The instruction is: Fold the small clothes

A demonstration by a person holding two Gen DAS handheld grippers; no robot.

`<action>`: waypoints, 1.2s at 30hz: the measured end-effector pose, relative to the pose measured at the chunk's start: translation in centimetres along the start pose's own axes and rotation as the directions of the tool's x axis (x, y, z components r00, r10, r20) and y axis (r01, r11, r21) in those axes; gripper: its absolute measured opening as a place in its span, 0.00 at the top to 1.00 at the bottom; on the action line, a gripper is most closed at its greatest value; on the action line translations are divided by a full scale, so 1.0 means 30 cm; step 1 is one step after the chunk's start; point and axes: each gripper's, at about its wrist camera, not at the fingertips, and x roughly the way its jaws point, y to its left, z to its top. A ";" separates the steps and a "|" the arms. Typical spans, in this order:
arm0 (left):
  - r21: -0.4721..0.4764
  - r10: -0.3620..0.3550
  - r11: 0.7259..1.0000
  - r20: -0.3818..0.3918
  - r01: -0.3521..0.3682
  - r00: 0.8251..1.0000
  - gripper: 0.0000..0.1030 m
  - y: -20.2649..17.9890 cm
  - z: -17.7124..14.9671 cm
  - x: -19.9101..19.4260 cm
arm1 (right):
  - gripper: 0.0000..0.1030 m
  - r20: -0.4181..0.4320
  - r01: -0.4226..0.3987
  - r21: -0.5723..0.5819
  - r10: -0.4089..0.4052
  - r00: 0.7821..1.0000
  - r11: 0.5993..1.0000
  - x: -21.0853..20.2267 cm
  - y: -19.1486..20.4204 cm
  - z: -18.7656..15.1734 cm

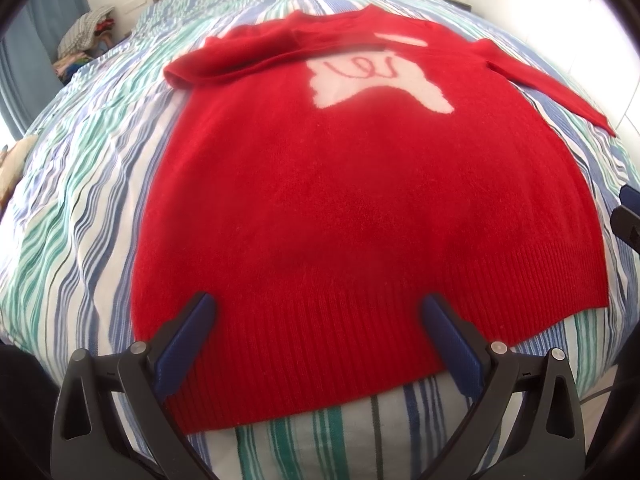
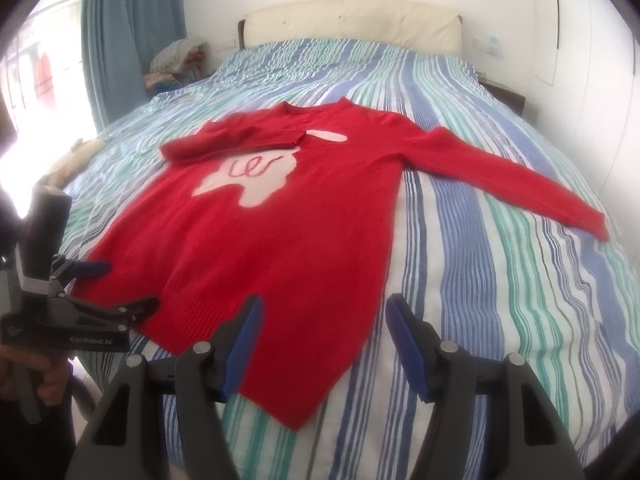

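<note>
A red knit sweater [image 1: 340, 208] with a white patch on the chest lies flat on the striped bed; it also shows in the right wrist view [image 2: 280, 224]. Its left sleeve [image 2: 224, 140] is folded across the chest. Its right sleeve [image 2: 508, 184] lies stretched out to the right. My left gripper [image 1: 318, 312] is open, its fingers just above the ribbed hem. It shows from the side in the right wrist view [image 2: 120, 286]. My right gripper [image 2: 324, 320] is open and empty above the sweater's lower right corner.
The striped bedspread [image 2: 500, 280] covers the whole bed. A cream headboard [image 2: 352, 24] stands at the far end. A pile of clothes [image 2: 176, 60] sits by the blue curtain [image 2: 128, 20] at the far left. A dark bedside table [image 2: 504, 96] stands at the far right.
</note>
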 end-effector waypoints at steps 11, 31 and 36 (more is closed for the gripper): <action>0.003 0.002 1.000 0.000 -0.002 1.000 0.00 -0.003 0.000 0.000 | 0.39 -0.011 -0.005 0.003 0.005 1.000 1.000 0.004 -0.004 -0.002; 0.552 -0.034 0.834 0.051 0.000 0.998 0.11 -0.076 0.697 0.102 | 0.36 0.023 -0.001 0.111 -0.001 1.000 0.994 -0.006 -0.096 0.024; 0.595 -0.002 0.803 -0.015 0.011 1.000 0.26 -0.177 0.772 0.278 | 0.36 0.003 0.011 0.145 -0.012 1.000 0.989 -0.013 -0.127 0.006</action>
